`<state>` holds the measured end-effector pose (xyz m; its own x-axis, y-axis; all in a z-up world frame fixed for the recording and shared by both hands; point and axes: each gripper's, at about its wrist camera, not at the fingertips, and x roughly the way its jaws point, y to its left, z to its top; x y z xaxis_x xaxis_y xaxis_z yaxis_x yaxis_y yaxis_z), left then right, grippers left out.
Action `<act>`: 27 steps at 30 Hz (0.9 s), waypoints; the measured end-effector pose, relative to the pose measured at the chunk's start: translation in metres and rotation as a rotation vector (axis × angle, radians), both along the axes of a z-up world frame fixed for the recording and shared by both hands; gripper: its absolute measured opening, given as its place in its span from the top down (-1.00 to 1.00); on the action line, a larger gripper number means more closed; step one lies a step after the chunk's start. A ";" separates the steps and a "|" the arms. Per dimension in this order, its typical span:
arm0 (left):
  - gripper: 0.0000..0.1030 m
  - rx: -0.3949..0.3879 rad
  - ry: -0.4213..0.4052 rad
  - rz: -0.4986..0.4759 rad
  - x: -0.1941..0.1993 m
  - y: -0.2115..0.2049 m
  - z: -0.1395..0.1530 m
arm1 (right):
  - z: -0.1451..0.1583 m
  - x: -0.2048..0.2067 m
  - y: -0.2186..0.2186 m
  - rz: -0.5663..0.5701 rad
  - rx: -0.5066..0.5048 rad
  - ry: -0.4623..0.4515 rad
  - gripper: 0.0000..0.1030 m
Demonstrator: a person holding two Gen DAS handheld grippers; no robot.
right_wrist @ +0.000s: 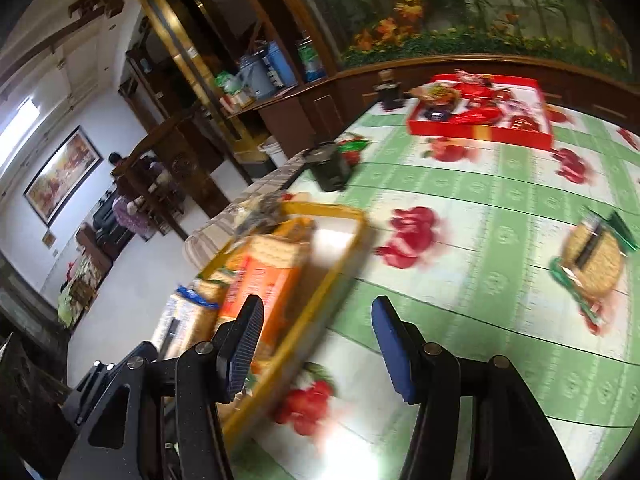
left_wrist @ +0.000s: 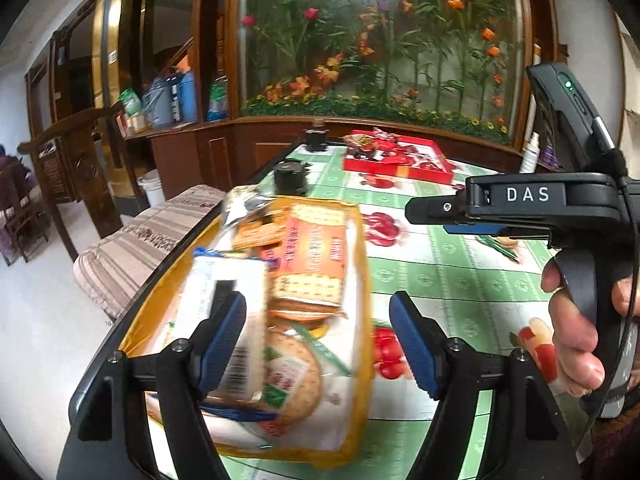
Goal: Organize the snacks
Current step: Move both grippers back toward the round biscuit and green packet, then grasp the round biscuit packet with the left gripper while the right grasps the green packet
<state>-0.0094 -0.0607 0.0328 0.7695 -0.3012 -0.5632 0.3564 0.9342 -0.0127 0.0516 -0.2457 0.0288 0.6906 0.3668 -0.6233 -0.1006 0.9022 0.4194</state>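
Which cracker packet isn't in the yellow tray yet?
The round cracker packet with green wrapper ends, lying alone on the green fruit tablecloth. The others, such as the orange cracker packet, already sit inside the yellow tray.

Left gripper [left_wrist: 318, 344], jaws spread wide, hovers over a yellow tray [left_wrist: 362, 280] packed with cracker packets [left_wrist: 308, 256] at the table's near left. The right gripper [left_wrist: 436, 210] enters from the right; a red box [left_wrist: 400, 170] sits far.
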 end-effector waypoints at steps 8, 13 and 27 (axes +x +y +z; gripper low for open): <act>-0.43 0.019 0.081 -0.147 0.003 -0.058 -0.008 | -0.017 -0.007 -0.087 -0.200 -0.009 0.022 -0.18; -0.42 0.063 0.162 -0.222 0.029 -0.117 -0.016 | -0.028 -0.005 -0.153 -0.371 0.017 0.053 -0.18; -0.42 0.089 0.114 -0.199 0.096 -0.181 -0.037 | -0.049 0.014 -0.274 -0.644 0.062 0.120 -0.17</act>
